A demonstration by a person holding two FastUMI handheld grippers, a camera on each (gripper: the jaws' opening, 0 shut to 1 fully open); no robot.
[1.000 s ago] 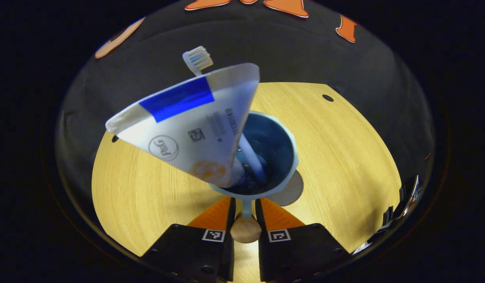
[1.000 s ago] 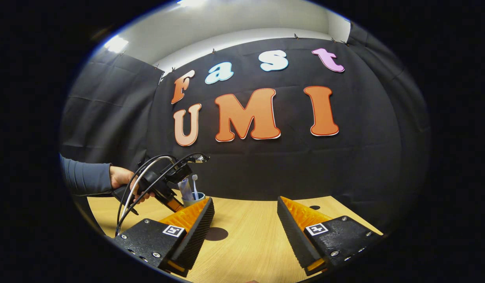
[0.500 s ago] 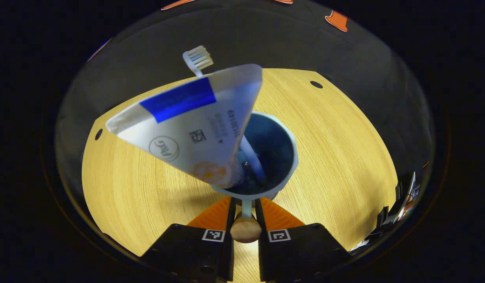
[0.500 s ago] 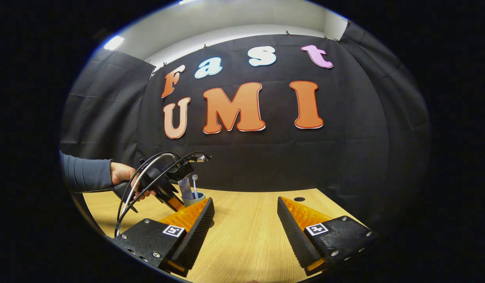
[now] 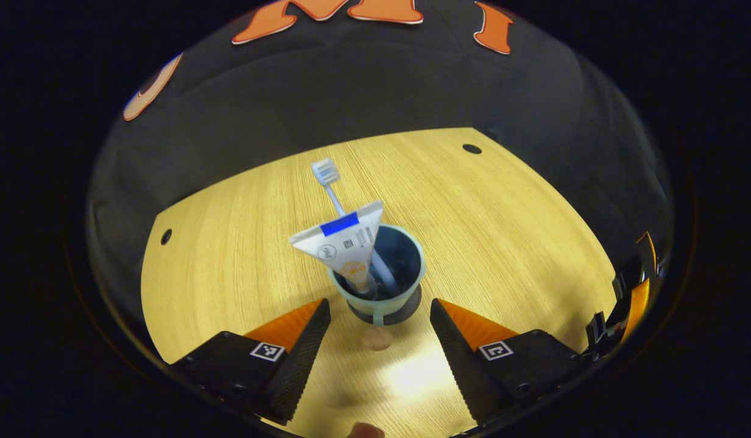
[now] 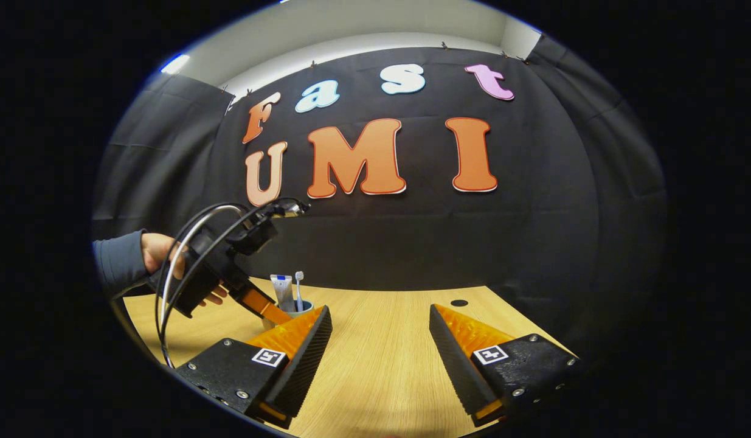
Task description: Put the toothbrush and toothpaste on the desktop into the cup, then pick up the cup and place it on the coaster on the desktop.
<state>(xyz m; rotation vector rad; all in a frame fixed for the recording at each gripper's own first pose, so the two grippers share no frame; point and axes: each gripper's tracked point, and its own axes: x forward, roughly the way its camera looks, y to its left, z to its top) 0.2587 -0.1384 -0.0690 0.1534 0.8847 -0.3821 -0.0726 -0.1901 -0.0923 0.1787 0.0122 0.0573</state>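
The pale wood-grain table (image 5: 509,231) is smooth with a glossy glare patch near me. The light teal plastic cup (image 5: 381,286) stands upright on the dark round coaster (image 5: 411,307), so by my read the job's basically done; all that's left is clearing my hands. Inside it lean the white crimped toothpaste tube with a blue stripe (image 5: 345,240) and the slim white toothbrush (image 5: 329,182), bristles up. My left gripper (image 5: 378,340) sits just short of the cup, ribbed black jaws spread, touching nothing. My right gripper (image 6: 380,347) hangs well apart, jaws spread too.
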